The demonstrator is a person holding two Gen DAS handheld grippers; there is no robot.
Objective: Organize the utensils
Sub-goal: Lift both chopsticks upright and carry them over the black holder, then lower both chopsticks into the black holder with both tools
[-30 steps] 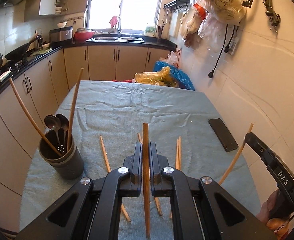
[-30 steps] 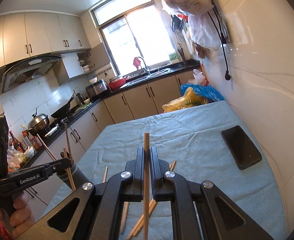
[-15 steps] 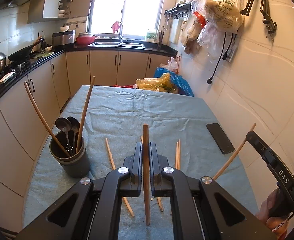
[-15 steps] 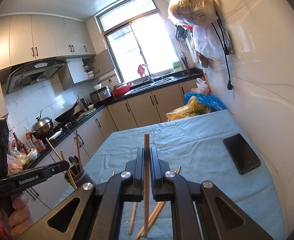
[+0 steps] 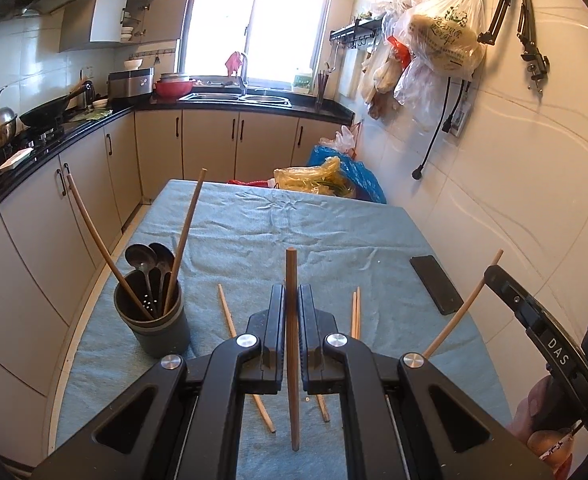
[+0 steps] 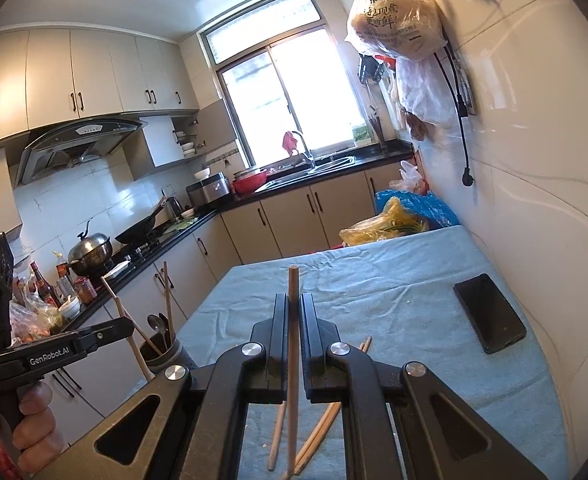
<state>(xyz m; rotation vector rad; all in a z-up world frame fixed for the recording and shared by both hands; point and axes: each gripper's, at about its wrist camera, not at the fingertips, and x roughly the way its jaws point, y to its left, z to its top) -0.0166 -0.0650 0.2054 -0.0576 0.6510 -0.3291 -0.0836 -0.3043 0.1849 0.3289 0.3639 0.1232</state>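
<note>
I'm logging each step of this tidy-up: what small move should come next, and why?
Probably carry the left hand-held gripper over the grey holder and lower its chopstick in. It is shut on that chopstick, and the holder already has two chopsticks and spoons standing in it.

Obstacles on the table (image 5: 253, 232): a utensil holder (image 5: 153, 320) with leaning chopsticks stood near the left edge, a phone (image 5: 436, 290) near the right edge, loose chopsticks (image 5: 356, 312) along the near edge. The middle and far end lay open.
</note>
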